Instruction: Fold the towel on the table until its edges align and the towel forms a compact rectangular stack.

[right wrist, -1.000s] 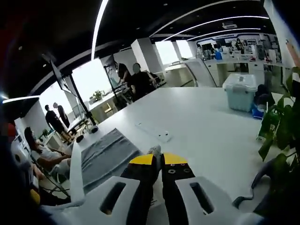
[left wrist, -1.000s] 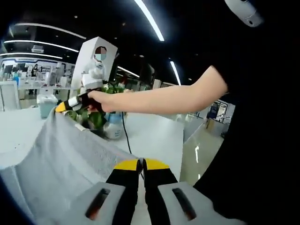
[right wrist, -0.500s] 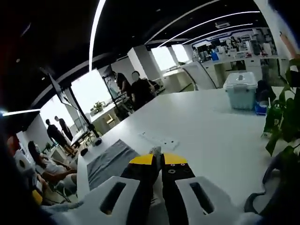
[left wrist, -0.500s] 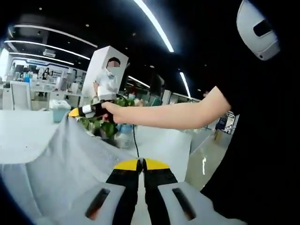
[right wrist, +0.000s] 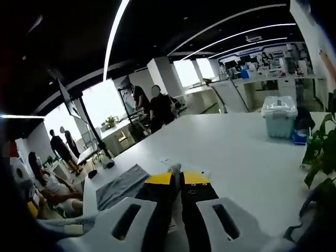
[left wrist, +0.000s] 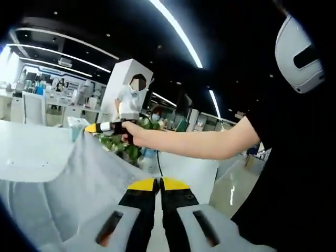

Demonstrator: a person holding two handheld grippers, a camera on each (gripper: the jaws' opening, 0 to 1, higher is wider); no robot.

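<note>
The grey towel [left wrist: 68, 184] hangs in the air, stretched between both grippers above the white table [left wrist: 29, 152]. At the bottom of the left gripper view, my left gripper [left wrist: 159, 183] is shut on one towel edge. Farther off in that view, a hand holds my right gripper [left wrist: 90, 127], shut on the towel's other corner. In the right gripper view, my right gripper [right wrist: 177, 177] is shut with a bit of cloth poking out between its yellow tips. More of the towel [right wrist: 122, 185] runs down to the lower left over the table [right wrist: 236, 152].
A lidded plastic box [right wrist: 281, 114] stands on the far right of the table, beside a leafy plant [right wrist: 320, 152]. The plant [left wrist: 123, 148] also sits behind the towel. A flat white strip [right wrist: 189, 167] lies just beyond the jaws. Several people [right wrist: 157, 107] stand past the table's far edge.
Both views have tilted upward as the grippers rise with the towel. In the right gripper view less of the towel shows at the lower left. Both grips are unchanged.
</note>
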